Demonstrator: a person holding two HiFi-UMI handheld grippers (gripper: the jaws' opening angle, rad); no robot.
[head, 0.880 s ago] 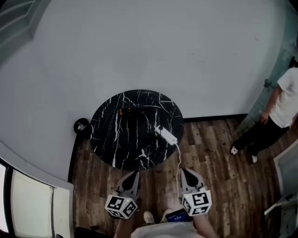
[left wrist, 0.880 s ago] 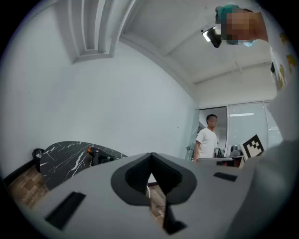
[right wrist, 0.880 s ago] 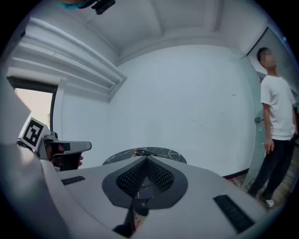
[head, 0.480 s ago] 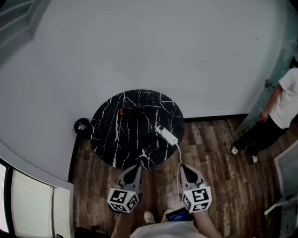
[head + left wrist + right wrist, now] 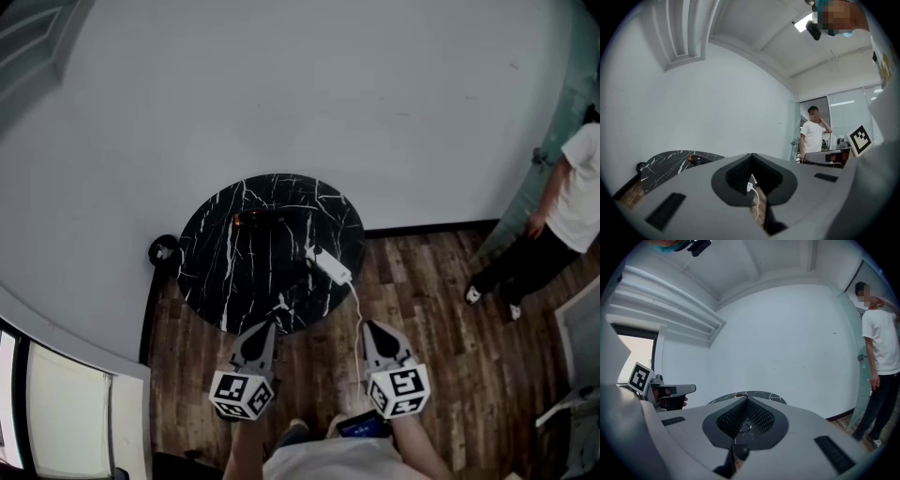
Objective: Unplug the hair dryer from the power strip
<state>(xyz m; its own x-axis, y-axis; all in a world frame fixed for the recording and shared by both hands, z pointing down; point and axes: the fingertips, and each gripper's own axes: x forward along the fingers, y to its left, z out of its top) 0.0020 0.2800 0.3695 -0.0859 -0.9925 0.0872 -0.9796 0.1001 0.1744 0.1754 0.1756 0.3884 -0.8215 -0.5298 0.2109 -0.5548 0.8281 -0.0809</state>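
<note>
Hair dryer (image 5: 260, 219) lies far back on the round black desk (image 5: 220, 267), and the power strip (image 5: 331, 266) sits near its right edge. I judge this the approach. My left gripper (image 5: 265, 330) and right gripper (image 5: 368, 330) hang short of the desk, jaws closed on nothing. Next I must reach the strip and open.

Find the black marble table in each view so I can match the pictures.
Head view: black marble table, centre, slightly left.
Left gripper view: table at lower left.
Right gripper view: table a thin sliver at centre.
Shared landmark: bystander in white T-shirt, at right in every view.
</note>
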